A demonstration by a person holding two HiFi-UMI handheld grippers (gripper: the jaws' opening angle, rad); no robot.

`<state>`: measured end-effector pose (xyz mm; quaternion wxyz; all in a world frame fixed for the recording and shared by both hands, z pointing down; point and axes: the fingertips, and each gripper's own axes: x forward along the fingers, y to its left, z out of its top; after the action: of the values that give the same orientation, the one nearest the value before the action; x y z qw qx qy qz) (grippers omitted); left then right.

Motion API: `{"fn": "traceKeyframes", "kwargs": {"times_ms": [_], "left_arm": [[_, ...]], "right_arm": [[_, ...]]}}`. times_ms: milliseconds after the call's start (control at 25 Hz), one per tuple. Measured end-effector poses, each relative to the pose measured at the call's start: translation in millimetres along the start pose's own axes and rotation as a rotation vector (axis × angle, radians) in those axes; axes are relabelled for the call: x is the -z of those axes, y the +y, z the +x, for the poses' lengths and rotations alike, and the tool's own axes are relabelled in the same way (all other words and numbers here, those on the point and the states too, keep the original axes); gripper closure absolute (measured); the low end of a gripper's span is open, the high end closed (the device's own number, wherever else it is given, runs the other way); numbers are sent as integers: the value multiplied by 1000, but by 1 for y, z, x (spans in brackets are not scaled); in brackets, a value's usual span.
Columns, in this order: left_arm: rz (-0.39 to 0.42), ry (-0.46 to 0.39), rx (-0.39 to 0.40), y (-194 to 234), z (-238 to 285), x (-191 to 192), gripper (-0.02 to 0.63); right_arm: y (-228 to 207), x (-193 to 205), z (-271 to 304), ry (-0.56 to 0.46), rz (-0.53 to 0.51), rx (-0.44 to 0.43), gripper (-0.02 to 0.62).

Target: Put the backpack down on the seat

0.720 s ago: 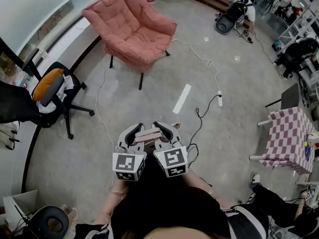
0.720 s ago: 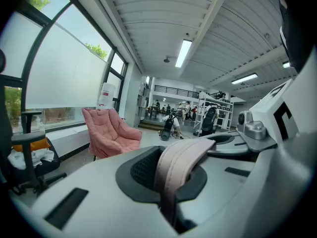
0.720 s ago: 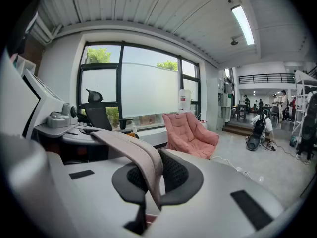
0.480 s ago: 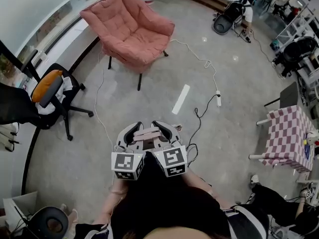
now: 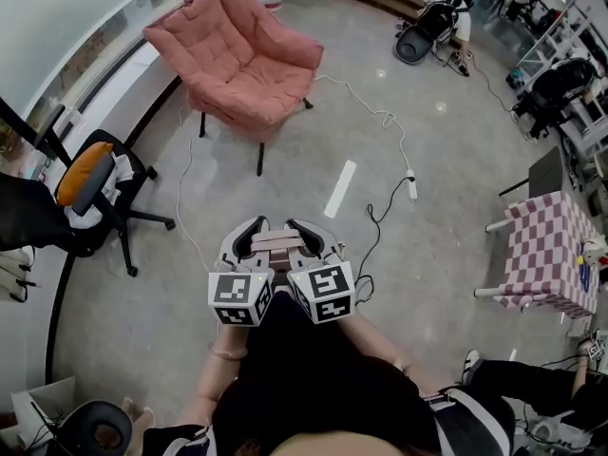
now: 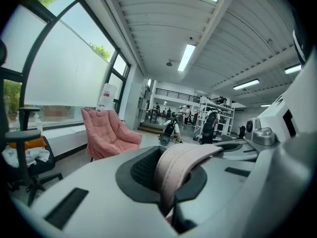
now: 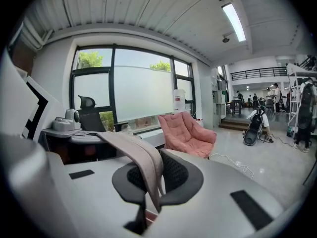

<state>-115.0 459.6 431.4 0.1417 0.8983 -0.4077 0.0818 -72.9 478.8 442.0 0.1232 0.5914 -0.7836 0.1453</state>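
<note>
Both grippers and the pink armchair (image 5: pixel 242 60) now sit slightly higher and further left in the head view than in the earlier frames; the grip itself is unchanged.

Strap position: the pale pink backpack strap (image 5: pixel 280 243) runs crosswise between the two grippers. It passes through the jaws of the left gripper (image 5: pixel 249 245) and the right gripper (image 5: pixel 313 243).

Left gripper (image 6: pixel 167 185): jaws fully closed, pinching the strap (image 6: pixel 183 157), which arches up and off toward 2 o'clock.

Right gripper (image 7: pixel 147 182): jaws fully closed on the strap (image 7: pixel 133 150), which leads away toward 10 o'clock.

Backpack body: a dark mass lies at 6 o'clock below the grippers in the head view. It cannot be told apart from the person's dark clothing.

Seat: the armchair stands on the floor (image 5: pixel 285 160) at 11 o'clock, well apart from the grippers.

Hand pose: both grippers are held side by side, marker cubes up, aimed toward 12 o'clock and tipped slightly downward. The forearms (image 5: pixel 224 357) enter from 6 o'clock.
</note>
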Motion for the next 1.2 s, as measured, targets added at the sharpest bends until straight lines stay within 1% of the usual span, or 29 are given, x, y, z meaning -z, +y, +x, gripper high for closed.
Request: {"fn": "traceKeyframes", "kwargs": {"times_ms": [280,480,880,1200], "left_arm": [[-48,-2,28,6,-1,-9,591],[-74,-1,47,-1,-1,-14,591],[-99,-28,11,13,16,-26,591],[-99,4,-17,20,58,-29,591]], "right_arm": [[4,-16,6,-34,22,0,561],[0,-21,2,-44,52,-2,561],[-9,-36,24,-55,43,-27,561],[-40,-39,54,-35,72,-54,561]]}}
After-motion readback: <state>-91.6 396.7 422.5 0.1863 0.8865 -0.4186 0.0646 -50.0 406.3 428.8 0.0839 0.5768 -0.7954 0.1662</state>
